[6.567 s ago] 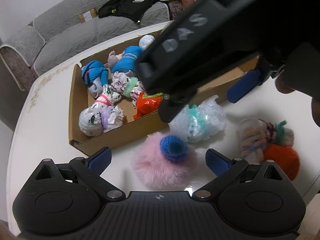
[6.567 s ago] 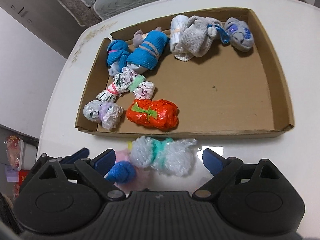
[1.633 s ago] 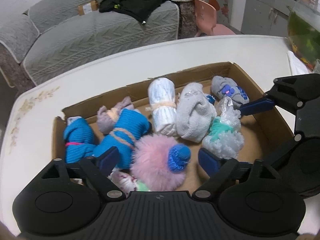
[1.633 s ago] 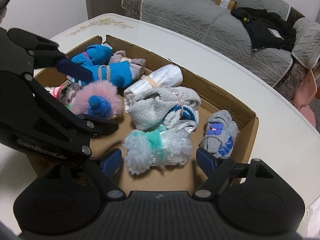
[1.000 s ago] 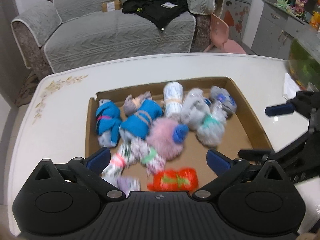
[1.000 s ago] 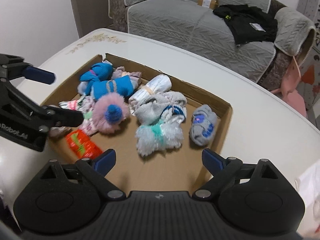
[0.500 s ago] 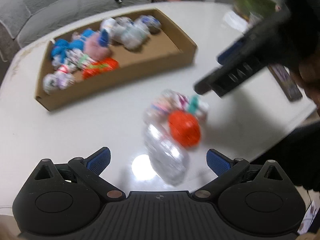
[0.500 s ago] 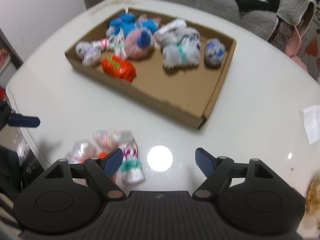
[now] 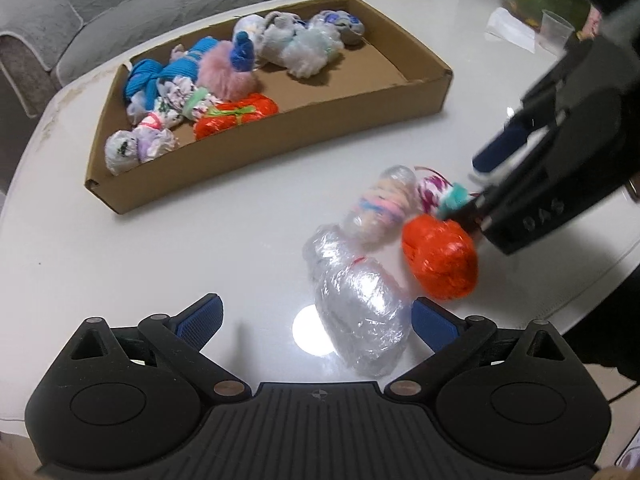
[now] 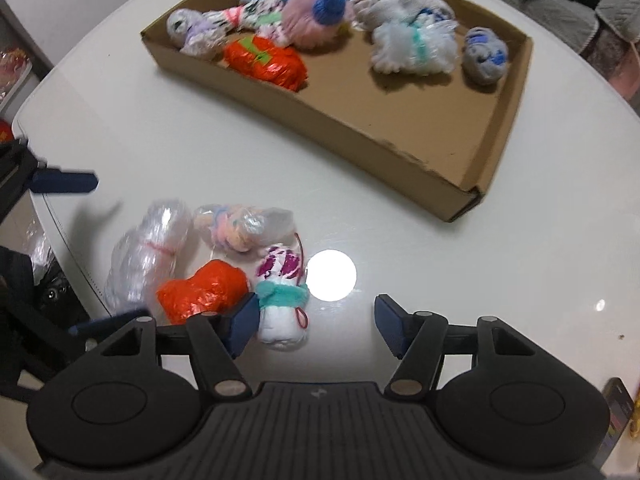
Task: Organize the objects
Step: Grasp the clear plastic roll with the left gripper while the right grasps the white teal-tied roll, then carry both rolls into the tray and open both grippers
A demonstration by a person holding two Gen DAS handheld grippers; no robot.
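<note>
A cardboard tray (image 9: 304, 120) (image 10: 400, 140) on the white table holds several bundles, among them a pink fluffy one (image 9: 228, 70) (image 10: 316, 20) and an orange one (image 9: 236, 118) (image 10: 266, 62). Several loose bundles lie near the table's front edge: a clear plastic one (image 9: 360, 300) (image 10: 148, 252), an orange one (image 9: 440, 256) (image 10: 204, 288), a pastel one (image 9: 380, 204) (image 10: 240, 226) and a white one with a teal band (image 10: 282, 296). My left gripper (image 9: 316, 318) is open, its right finger beside the clear bundle. My right gripper (image 10: 316, 322) is open, the white bundle beside its left finger.
A grey sofa (image 9: 120, 4) stands behind the table. A plastic cup (image 9: 554, 30) and white paper (image 9: 508, 26) sit at the table's far right. A dark phone (image 10: 618, 408) lies at the right edge. A lamp reflection (image 10: 331, 275) shines on the table.
Both grippers have pulled back from the tray, where they left the pink and the white-teal bundles. They now hover at the loose bundles near the table's front edge, both open.
</note>
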